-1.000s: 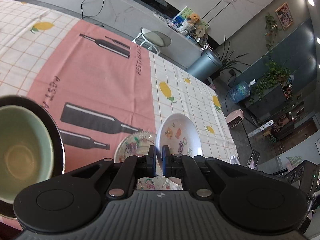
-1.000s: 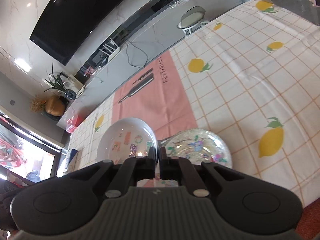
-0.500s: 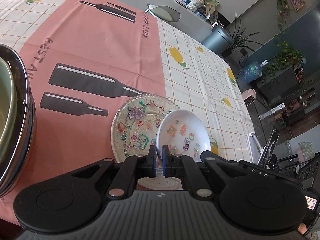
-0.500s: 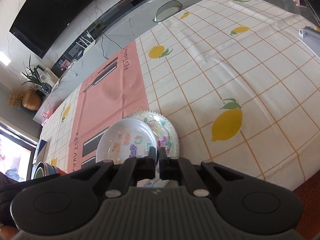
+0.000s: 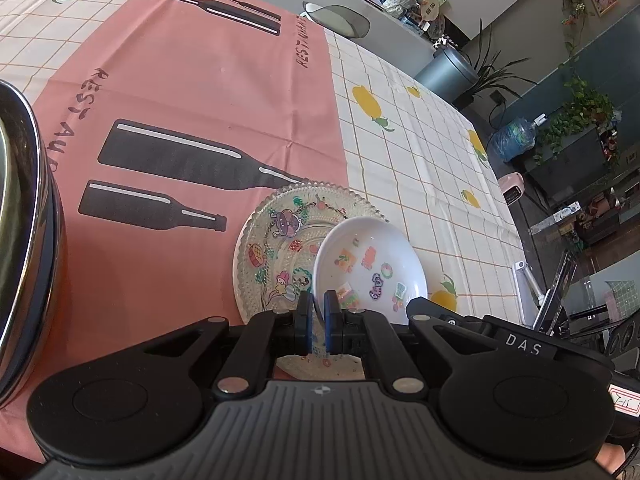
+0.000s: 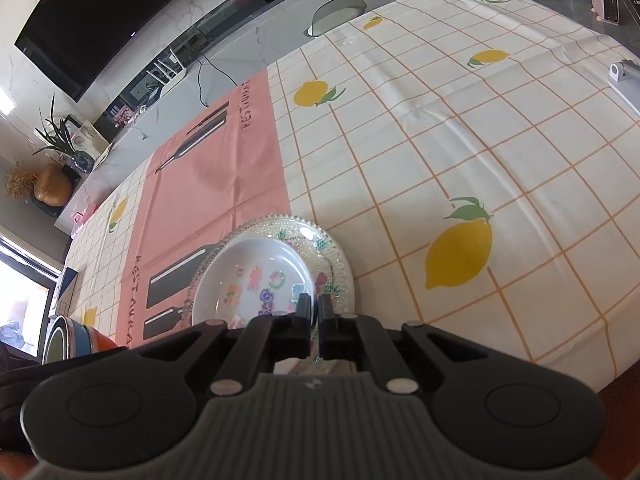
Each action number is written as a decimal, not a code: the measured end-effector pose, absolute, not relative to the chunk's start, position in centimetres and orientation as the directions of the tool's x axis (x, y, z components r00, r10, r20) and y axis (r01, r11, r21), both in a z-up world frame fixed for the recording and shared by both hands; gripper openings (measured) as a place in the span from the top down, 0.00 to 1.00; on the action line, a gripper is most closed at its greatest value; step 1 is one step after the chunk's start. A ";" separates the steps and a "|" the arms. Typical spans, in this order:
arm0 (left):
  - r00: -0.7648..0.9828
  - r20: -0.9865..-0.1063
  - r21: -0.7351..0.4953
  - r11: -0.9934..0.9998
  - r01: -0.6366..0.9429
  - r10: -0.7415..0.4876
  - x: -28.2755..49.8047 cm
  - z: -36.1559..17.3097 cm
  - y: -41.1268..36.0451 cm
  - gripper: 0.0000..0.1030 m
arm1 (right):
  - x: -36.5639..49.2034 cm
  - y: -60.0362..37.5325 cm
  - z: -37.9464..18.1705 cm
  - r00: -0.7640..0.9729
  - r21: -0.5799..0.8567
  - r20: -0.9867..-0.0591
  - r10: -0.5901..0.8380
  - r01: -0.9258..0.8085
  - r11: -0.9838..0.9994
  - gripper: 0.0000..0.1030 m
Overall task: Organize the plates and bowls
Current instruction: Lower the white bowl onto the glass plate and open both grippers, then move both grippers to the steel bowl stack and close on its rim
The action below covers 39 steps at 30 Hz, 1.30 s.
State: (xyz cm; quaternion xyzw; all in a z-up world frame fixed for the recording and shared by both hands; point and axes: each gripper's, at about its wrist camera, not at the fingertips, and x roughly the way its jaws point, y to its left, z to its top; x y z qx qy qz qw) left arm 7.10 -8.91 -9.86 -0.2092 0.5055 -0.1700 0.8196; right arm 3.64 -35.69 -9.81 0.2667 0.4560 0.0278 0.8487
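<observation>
- Lowering toward the desk (image 6: pixel 460 128), the left hand-held gripper (image 5: pixel 317 326) is clenching the near rim of the white sticker bowl (image 5: pixel 370 270), which a second ago was riding higher and is now coming down over the clear beaded plate (image 5: pixel 280 240).
- The right hand-held gripper (image 6: pixel 314 330) is sitting with its jaws nearly together at the near edge of that plate; it is probably pinching the rim, though the edge itself is hidden behind the fingers.
- The bowl is tilting, its opening facing up and away from the left camera, with the far lip leaning toward the lemon-print side of the cloth; being round, it has no real long axis.
- The plate is lying flat across the pink runner (image 5: pixel 192 92) and checked cloth.
- Judging from this, the nesting step is nearly finishing; release and levelling remain.
- The stacked bowls (image 5: pixel 24 232) are waiting well apart at the left.
</observation>
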 end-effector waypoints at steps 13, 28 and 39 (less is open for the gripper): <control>0.440 -0.775 -0.479 0.876 0.059 -0.453 7.3 -10.0 -8.8 0.95 | 4.3 -35.0 -10.4 0.568 0.467 -0.769 0.292 0.188 0.864 1.00; 0.448 -0.784 -0.459 0.887 0.047 -0.429 7.6 -10.2 -9.0 0.88 | 5.0 -33.7 -10.3 0.584 0.400 -0.773 0.248 0.143 0.905 0.94; 0.506 -0.764 -0.408 0.907 0.104 -0.401 6.5 -7.1 -9.1 0.48 | 4.1 -33.0 -7.6 0.643 0.337 -0.740 0.200 0.097 0.937 0.62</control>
